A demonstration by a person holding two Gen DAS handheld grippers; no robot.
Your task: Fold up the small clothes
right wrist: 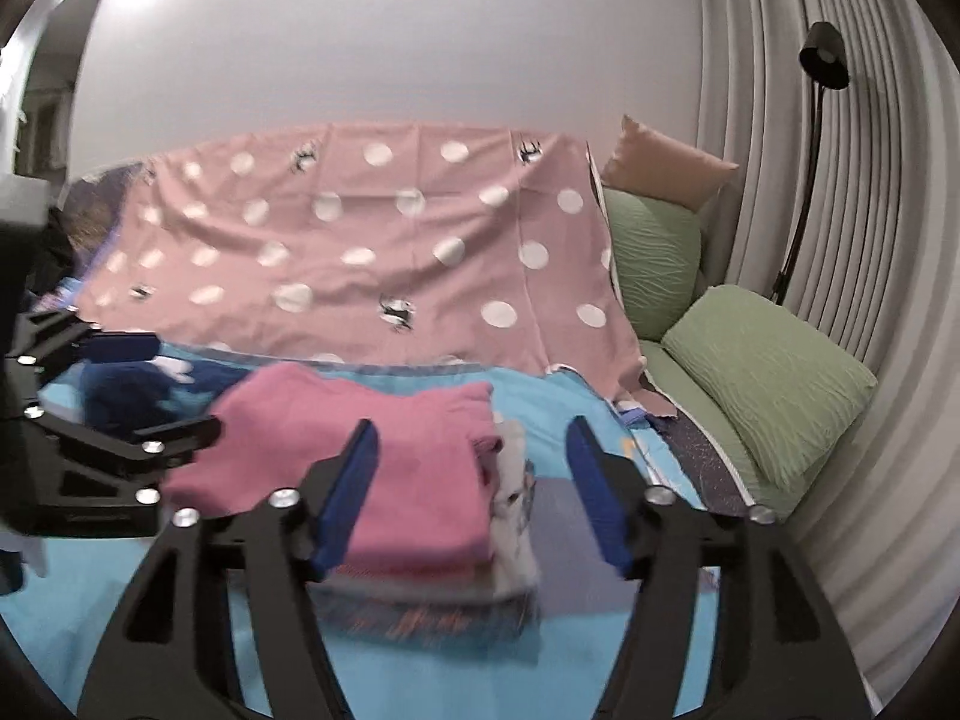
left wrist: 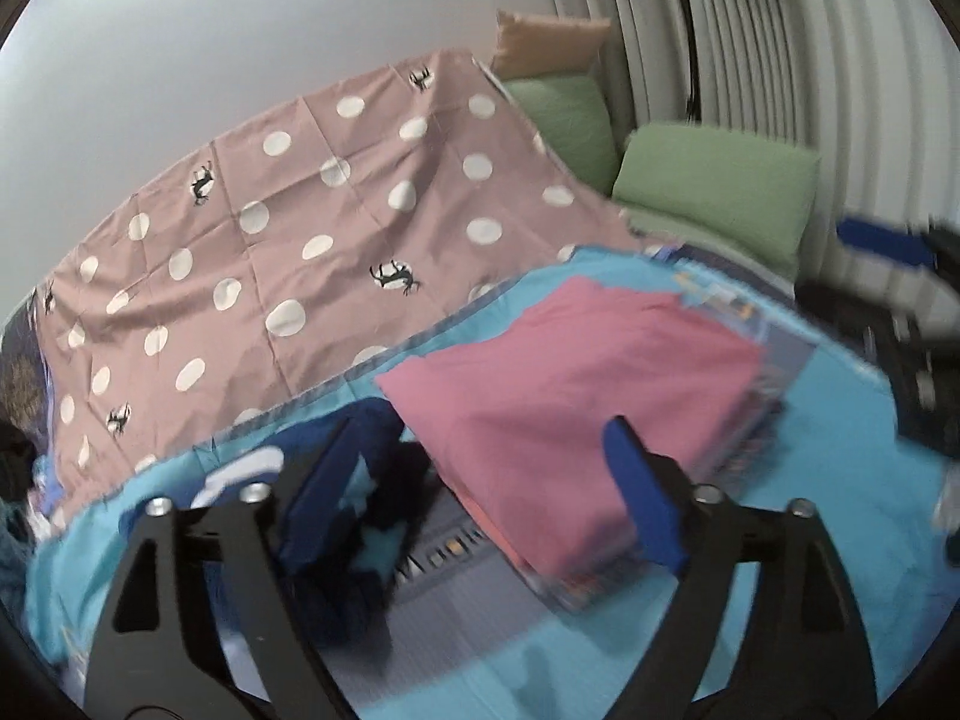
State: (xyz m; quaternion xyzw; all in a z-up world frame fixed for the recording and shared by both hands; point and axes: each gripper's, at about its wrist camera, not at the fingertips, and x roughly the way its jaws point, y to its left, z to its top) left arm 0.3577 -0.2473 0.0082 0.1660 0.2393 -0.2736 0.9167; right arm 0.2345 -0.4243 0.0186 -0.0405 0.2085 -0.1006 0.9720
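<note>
A folded pink garment (left wrist: 576,396) lies on top of a stack of folded clothes on the light blue sheet (left wrist: 810,480). It also shows in the right wrist view (right wrist: 384,450). My left gripper (left wrist: 486,468) is open and empty, with its jaws on either side of the pink garment's near left corner. My right gripper (right wrist: 471,468) is open and empty, just in front of the stack's near right edge. A dark blue garment (left wrist: 336,516) lies crumpled to the left of the stack, and in the right wrist view (right wrist: 126,396) too.
A pink dotted cloth (left wrist: 288,228) covers the sofa back behind. Green cushions (left wrist: 720,186) and a tan cushion (left wrist: 546,42) sit at the right. A black floor lamp (right wrist: 822,60) stands by the curtain (right wrist: 870,240). The left gripper shows at the left of the right wrist view (right wrist: 78,408).
</note>
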